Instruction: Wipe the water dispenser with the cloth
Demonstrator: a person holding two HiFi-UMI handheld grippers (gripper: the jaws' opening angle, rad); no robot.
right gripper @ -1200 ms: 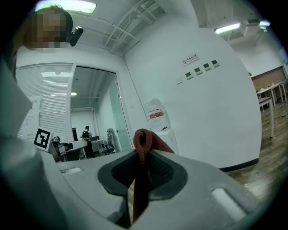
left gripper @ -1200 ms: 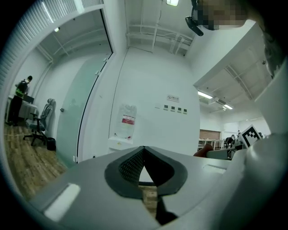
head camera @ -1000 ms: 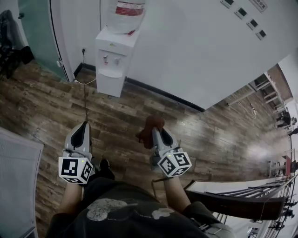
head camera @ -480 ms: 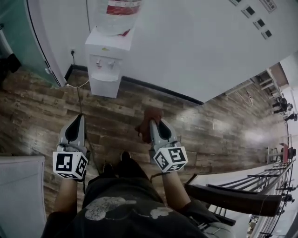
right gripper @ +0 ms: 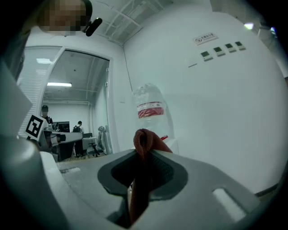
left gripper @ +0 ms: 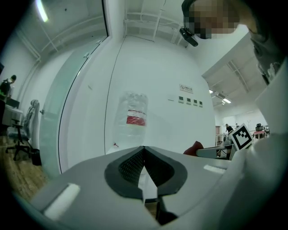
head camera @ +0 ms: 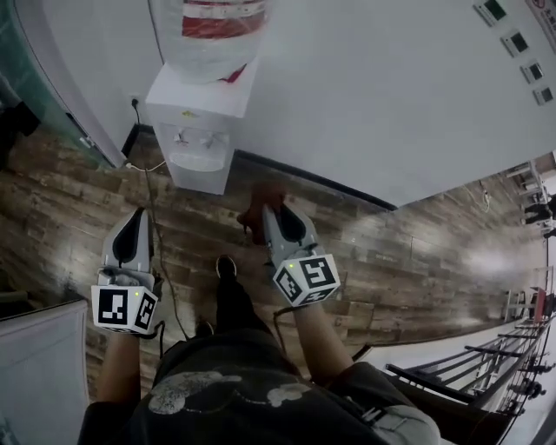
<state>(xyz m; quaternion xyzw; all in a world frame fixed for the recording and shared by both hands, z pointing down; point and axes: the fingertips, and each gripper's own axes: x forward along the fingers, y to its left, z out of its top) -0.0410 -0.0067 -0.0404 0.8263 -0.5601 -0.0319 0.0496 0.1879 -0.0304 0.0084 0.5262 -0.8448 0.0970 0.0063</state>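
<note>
The water dispenser (head camera: 201, 113) stands against the wall (head camera: 373, 87), ahead of both tongs and well apart from them, with its bottle (head camera: 213, 22) on top. The dark red cloth (head camera: 257, 217) is pinched in the right tongs (head camera: 271, 213), bunched at their tips and touching nothing else. The left tongs (head camera: 136, 217) are closed on nothing. Wiping looks not yet begun; the approach and the whole wipe are left.

Left gripper (left gripper: 144, 149): fingers (left gripper: 127, 167) together at the tips, nothing between them. Dead ahead: water bottle (left gripper: 134, 117) with a red label, against the white wall (left gripper: 157, 67). Far right: red cloth (left gripper: 195, 147), marker cube (left gripper: 242, 136).
</note>
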